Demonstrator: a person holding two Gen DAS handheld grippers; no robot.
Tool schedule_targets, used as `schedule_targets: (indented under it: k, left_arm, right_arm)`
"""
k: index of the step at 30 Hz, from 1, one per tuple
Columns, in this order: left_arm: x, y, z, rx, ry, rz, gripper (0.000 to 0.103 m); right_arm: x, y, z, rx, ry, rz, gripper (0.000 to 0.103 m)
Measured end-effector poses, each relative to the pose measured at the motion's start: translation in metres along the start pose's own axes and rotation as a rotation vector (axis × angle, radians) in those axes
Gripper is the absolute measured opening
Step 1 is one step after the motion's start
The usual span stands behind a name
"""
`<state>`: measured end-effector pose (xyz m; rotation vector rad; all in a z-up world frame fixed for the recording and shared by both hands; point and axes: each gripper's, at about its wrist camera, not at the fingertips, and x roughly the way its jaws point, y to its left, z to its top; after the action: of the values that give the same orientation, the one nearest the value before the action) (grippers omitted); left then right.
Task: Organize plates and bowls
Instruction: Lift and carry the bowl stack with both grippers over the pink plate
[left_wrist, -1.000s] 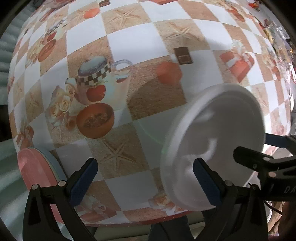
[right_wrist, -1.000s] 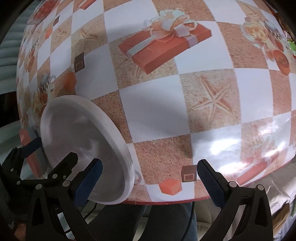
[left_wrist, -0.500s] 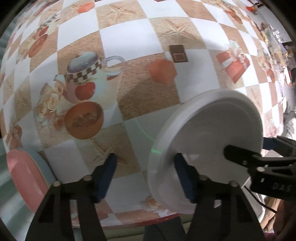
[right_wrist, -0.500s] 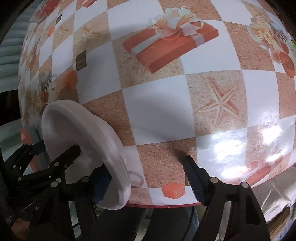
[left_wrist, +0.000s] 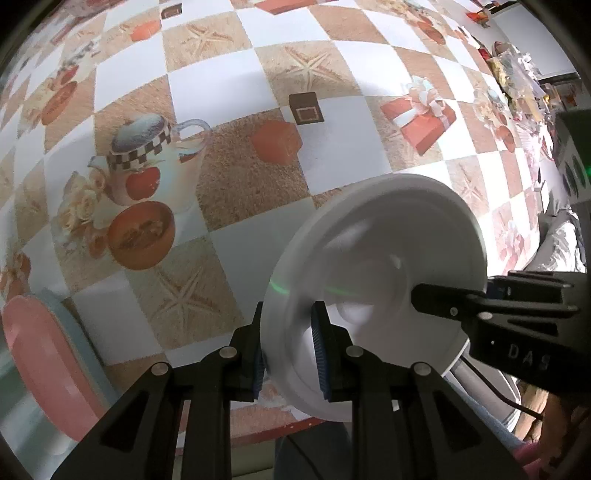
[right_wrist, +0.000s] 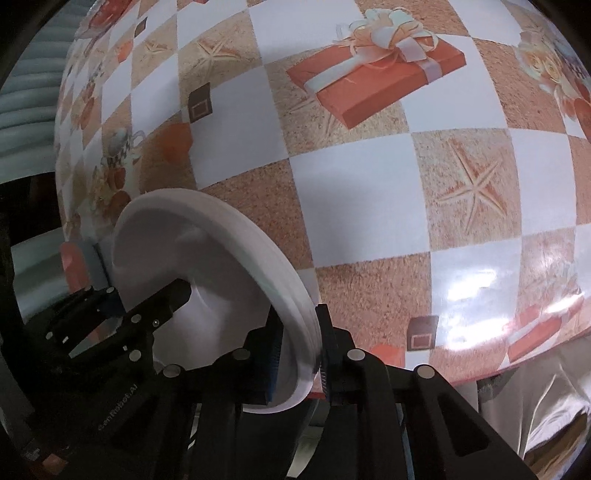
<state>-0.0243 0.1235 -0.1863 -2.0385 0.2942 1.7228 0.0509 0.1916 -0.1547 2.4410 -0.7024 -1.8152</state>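
A white plate (left_wrist: 373, 273) is held tilted above the near edge of the patterned table. My left gripper (left_wrist: 288, 347) is shut on its left rim. My right gripper (right_wrist: 299, 354) is shut on its opposite rim, and the plate (right_wrist: 207, 258) fills the lower left of the right wrist view. The right gripper's black finger also shows at the plate's right rim in the left wrist view (left_wrist: 443, 295). A pink plate (left_wrist: 48, 358) lies on a pale blue one (left_wrist: 79, 332) at the table's near left corner.
The table (left_wrist: 236, 92) wears a checkered cloth printed with gift boxes, starfish and cups. Cluttered small items (left_wrist: 517, 74) sit at the far right. The table's near edge (right_wrist: 498, 373) runs just behind the grippers.
Both grippers have closed from wide open onto opposite rims of the white plate. The plate now stands more upright and sits a little higher.
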Motion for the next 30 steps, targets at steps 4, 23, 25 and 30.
schedule_targets:
  k: [4, 23, 25, 30]
  left_arm:
    - [-0.006, 0.008, -0.003, -0.007, -0.016, -0.001, 0.024]
    - [-0.048, 0.049, -0.026, -0.163, -0.136, -0.015, 0.024]
    - [-0.052, 0.054, -0.031, -0.187, -0.151, -0.014, 0.024]
    - [-0.065, 0.073, -0.044, -0.23, -0.185, -0.016, 0.025]
  right_arm:
    - [-0.009, 0.005, 0.001, -0.015, -0.004, -0.009, 0.02]
    - [-0.023, 0.113, -0.022, -0.247, -0.11, -0.162, 0.022]
    - [-0.022, 0.121, -0.018, -0.264, -0.112, -0.166, 0.022]
    - [-0.024, 0.141, -0.014, -0.31, -0.121, -0.178, 0.022]
